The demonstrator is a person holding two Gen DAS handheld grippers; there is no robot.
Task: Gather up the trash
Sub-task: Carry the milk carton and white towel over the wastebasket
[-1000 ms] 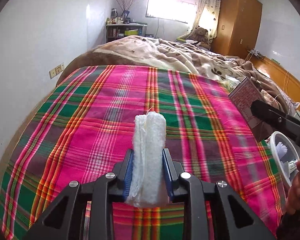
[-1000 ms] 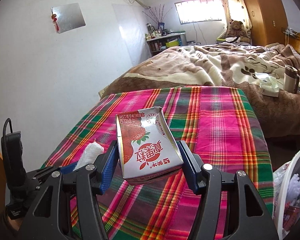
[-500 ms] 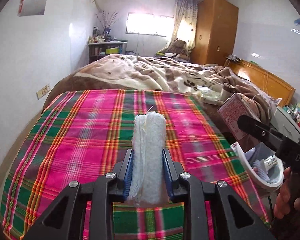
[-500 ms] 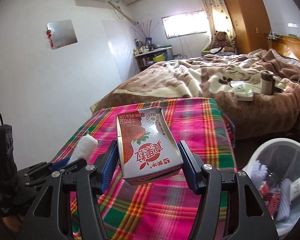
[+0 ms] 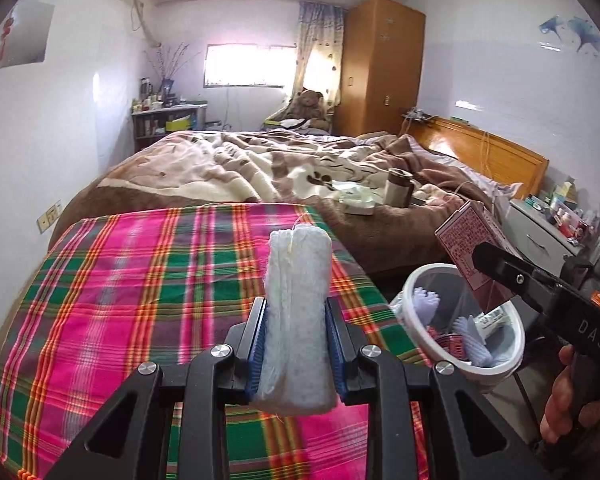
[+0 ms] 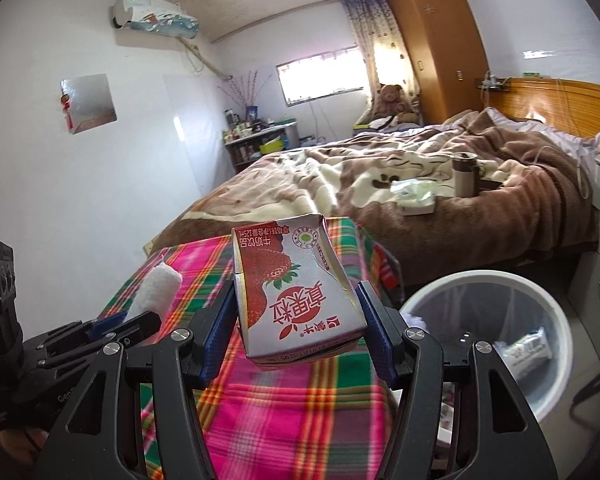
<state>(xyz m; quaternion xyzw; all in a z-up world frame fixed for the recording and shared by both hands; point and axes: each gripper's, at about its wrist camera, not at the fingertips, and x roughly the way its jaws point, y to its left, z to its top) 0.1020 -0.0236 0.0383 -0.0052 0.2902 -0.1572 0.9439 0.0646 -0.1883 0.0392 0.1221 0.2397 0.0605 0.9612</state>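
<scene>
Left wrist view: the left gripper (image 5: 296,344) has its blue pads pressed tight on a folded white tissue wad (image 5: 298,312), which stands upright between them, above the plaid cloth (image 5: 140,300) that covers the near surface. To the right and lower down sits a white trash bin (image 5: 416,332), rim tilted toward the camera, with several pieces of rubbish already inside. The right gripper (image 5: 496,268) reaches in from the right edge, carrying a carton whose pink printed back (image 5: 464,244) shows just above the bin's far rim. Part of a hand (image 5: 560,396) holds that tool's grip. A brown patterned blanket (image 5: 260,168) covers the bed behind, with a tumbler (image 5: 398,186) standing on it.

Right wrist view: the right gripper (image 6: 300,324) has its jaws partly spread and clamped on the 2 sides of a strawberry milk carton (image 6: 296,292), dented at its top edge and held flat face up. The trash bin (image 6: 540,396) lies lower right, mouth open, just beside the cloth's edge. The left gripper (image 6: 140,320) appears lower left with the tissue wad (image 6: 154,290) protruding.

Assessment: both items are secured and in carriage; the step in hand is delivery to the bin. Neither item is yet over the opening as far as these views show. The next move calls for bringing each item squarely above the mouth, then releasing 1 at a time so nothing strikes the rim and falls outside.
</scene>
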